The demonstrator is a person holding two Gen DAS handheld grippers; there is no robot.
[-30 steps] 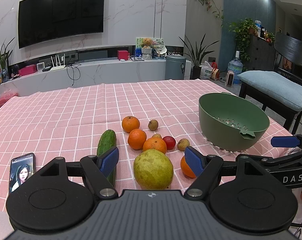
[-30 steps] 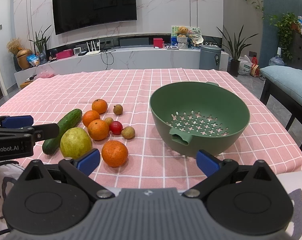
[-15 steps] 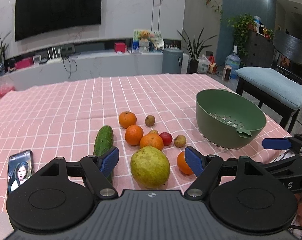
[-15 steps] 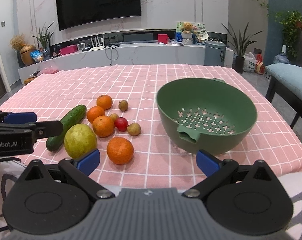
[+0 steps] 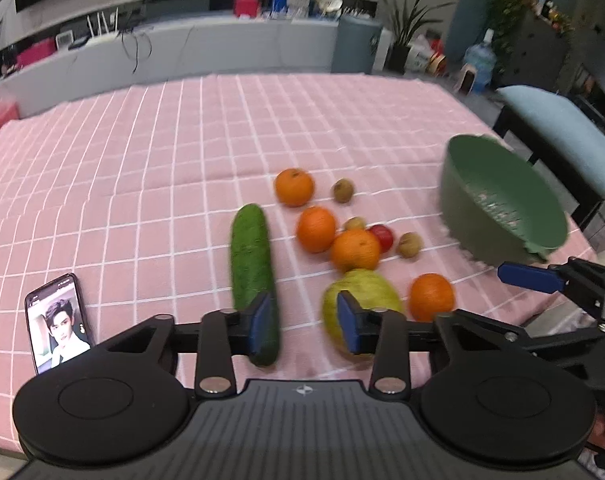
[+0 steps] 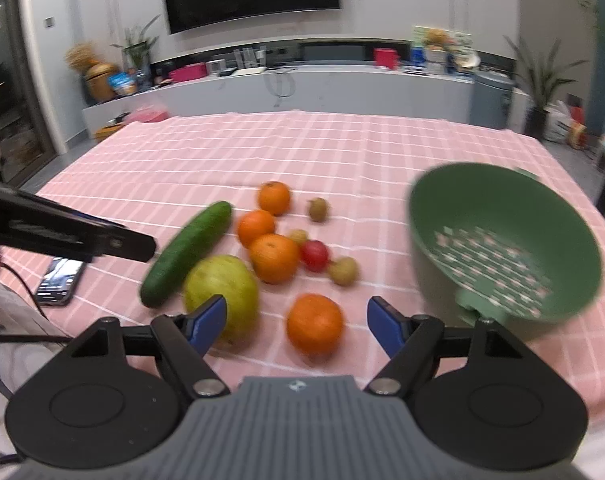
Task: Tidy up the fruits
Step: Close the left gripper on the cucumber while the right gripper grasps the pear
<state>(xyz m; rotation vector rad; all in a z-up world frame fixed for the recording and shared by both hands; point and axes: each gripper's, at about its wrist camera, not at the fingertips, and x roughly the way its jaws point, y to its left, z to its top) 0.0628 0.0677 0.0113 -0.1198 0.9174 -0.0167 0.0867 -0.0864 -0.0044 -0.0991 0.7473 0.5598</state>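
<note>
Fruit lies on the pink checked tablecloth [image 5: 142,168]: a big green pear [image 5: 372,288] [image 6: 222,292], several oranges with the nearest [image 6: 315,324] [image 5: 431,296], a red fruit [image 6: 314,255], small brown fruits, and a cucumber [image 5: 252,264] [image 6: 188,252]. A green colander bowl [image 6: 502,248] [image 5: 498,204] stands at the right. My left gripper [image 5: 304,326] is open and empty, over the gap between cucumber and pear. My right gripper [image 6: 296,320] is open and empty, with the nearest orange between its fingers' line.
A phone [image 5: 58,322] with a lit screen lies at the table's near left. The right gripper's finger [image 5: 530,278] shows in the left view; the left gripper's arm [image 6: 62,232] shows in the right view. A bench [image 5: 562,148] stands right of the table.
Both grippers have risen and tilted down toward the fruit. The left jaws have narrowed and shifted left of the pear. The right gripper has swung left to face the nearest orange.
</note>
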